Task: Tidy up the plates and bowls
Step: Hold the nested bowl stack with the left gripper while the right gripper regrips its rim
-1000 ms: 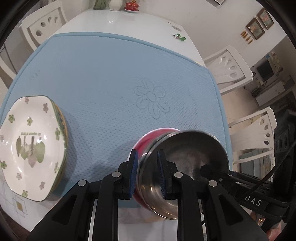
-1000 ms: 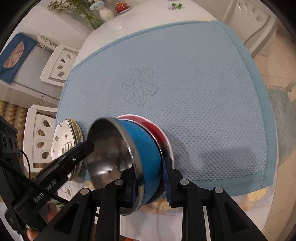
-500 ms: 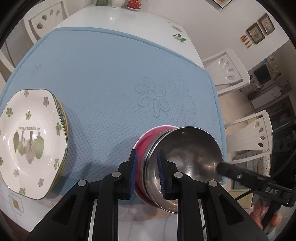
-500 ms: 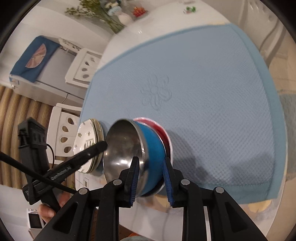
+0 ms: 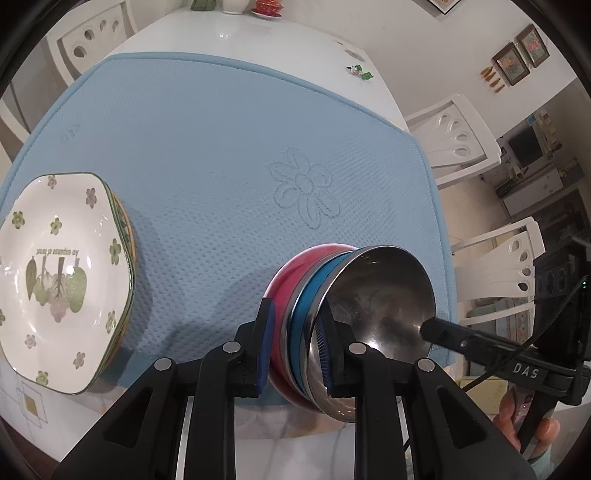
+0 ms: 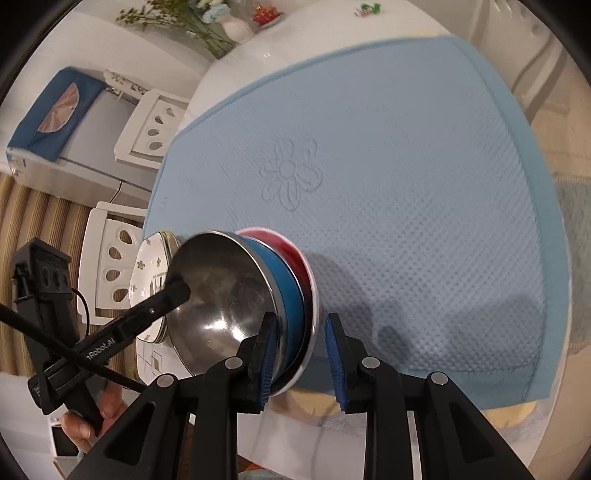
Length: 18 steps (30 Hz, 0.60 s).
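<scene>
A steel bowl with a blue outside [image 5: 310, 295] [image 6: 288, 291] is nested in a red bowl [image 5: 288, 280] [image 6: 291, 247] at the near edge of the blue mat [image 5: 221, 147]. My left gripper [image 5: 295, 347] is shut on both rims, one pad outside the red bowl, the other inside the steel one. My right gripper [image 6: 301, 354] straddles the opposite side of the rims. Its inner pad lies against the steel. Its outer pad [image 6: 334, 354] stands clear of the red rim. A stack of flowered white plates [image 5: 55, 277] [image 6: 151, 273] sits at the mat's left corner.
The white table [image 5: 240, 33] runs on beyond the mat, with a vase and a small red dish at its far end. White chairs [image 5: 454, 136] stand along both sides. A hand [image 5: 532, 421] grips the right tool's handle. The bowls sit close to the table's near edge.
The right gripper's outer pad has come off the red bowl's rim, and that gripper has shifted a little sideways. The left gripper kept its hold in place.
</scene>
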{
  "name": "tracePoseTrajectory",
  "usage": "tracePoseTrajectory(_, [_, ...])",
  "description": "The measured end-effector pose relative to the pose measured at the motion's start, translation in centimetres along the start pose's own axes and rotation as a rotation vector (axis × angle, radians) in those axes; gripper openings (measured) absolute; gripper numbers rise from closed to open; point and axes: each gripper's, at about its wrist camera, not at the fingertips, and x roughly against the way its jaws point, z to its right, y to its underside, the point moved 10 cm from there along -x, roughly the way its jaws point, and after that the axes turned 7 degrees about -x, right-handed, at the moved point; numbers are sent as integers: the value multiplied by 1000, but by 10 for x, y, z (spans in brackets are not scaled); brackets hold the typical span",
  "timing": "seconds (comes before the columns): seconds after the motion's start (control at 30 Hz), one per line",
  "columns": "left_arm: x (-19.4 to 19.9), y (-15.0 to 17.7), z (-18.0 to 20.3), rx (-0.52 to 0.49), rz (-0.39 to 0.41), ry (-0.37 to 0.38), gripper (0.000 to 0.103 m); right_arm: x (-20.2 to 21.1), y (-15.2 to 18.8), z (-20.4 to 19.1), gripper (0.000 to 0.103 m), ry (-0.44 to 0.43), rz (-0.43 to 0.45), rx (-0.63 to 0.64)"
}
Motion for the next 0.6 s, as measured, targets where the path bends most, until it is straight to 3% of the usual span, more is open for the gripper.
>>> tracePoseTrajectory(0.03, [1,0,0,-2,8,6,19,0,-1,0,29,-1,2,2])
tracePoseTrajectory(0.07, [3,0,2,-13,25,9,23,0,-2,2,41,-4,3,2])
tracePoseTrajectory(0.13, [6,0,1,-56,64,-30,51,-4,-3,5,62,-3,10,-7])
tracePoseTrajectory(0.17, [5,0,-2,-69,75,-65,77,-7,-5,7,64,-8,19,-16])
tracePoseTrajectory(0.2, [2,1,-6,-62,75,-77,83,-10,-6,8,64,-11,17,-21])
tracePoseTrajectory(0.37, [-23,8,-18,51,11,43,80,-40,-8,16,64,-42,-48,-62])
tracePoseTrajectory(0.43, [-32,11,-22,104,-1,100,73,-49,-7,16,64,-59,-63,-60])
tracePoseTrajectory(0.5, [-42,16,-25,169,-25,164,56,-54,-4,13,64,-56,-66,-48])
tracePoseTrajectory(0.53, [-46,18,-25,189,-36,185,53,-57,-3,12,63,-56,-65,-36])
tracePoseTrajectory(0.6, [-53,24,-25,229,-51,229,47,-63,0,7,52,-59,-72,-19])
